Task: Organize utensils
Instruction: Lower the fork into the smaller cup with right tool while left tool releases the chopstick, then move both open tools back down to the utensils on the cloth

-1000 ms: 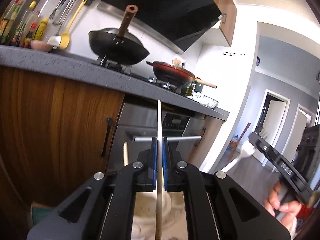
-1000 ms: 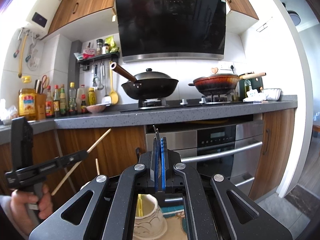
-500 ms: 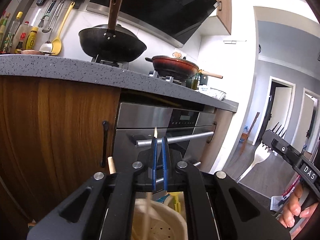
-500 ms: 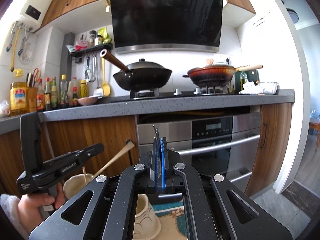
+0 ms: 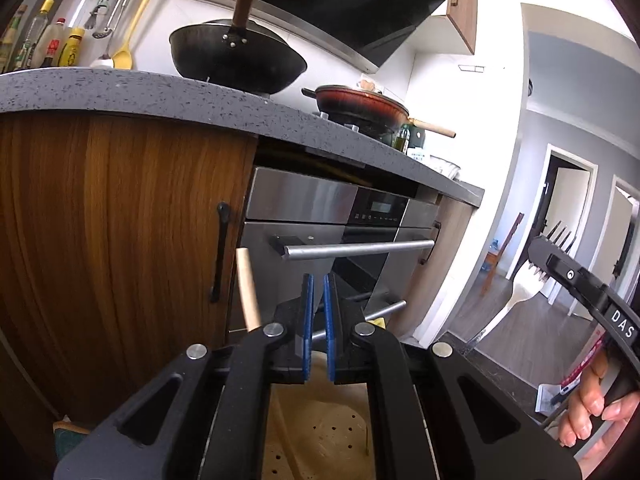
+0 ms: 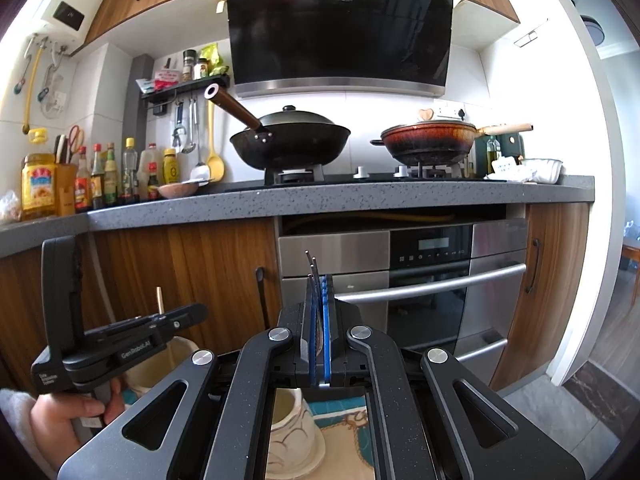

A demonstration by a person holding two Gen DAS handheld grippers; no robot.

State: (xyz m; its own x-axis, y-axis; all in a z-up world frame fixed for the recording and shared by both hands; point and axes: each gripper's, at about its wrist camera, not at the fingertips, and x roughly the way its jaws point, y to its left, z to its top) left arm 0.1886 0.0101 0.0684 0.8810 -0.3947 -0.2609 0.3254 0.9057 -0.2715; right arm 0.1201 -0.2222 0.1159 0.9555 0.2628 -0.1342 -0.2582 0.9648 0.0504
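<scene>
My left gripper (image 5: 316,280) hangs over a cream perforated holder (image 5: 320,432). Its blue pads are nearly together and no chopstick shows between or above them. A wooden stick (image 5: 248,288) stands just left of it, and its tip (image 6: 160,300) shows behind the left gripper (image 6: 200,312) in the right wrist view. My right gripper (image 6: 318,280) is shut on a fork (image 6: 312,264), tines up. In the left wrist view the fork (image 5: 516,296) sticks out of the right gripper (image 5: 538,246). A cream jar (image 6: 292,432) sits below the right gripper.
A grey countertop (image 6: 360,196) carries a black wok (image 6: 292,144), a red pan (image 6: 428,144) and bottles (image 6: 100,176). Below are wooden cabinet doors (image 5: 120,220) and a steel oven with a bar handle (image 5: 360,248). A patterned mat (image 6: 348,412) lies under the jar. A hand (image 5: 592,412) holds each gripper.
The chopstick stood tall above the left pads, then only its tip showed, and now none shows there. Both grippers have sunk lower against the counter. The fork stays held.
</scene>
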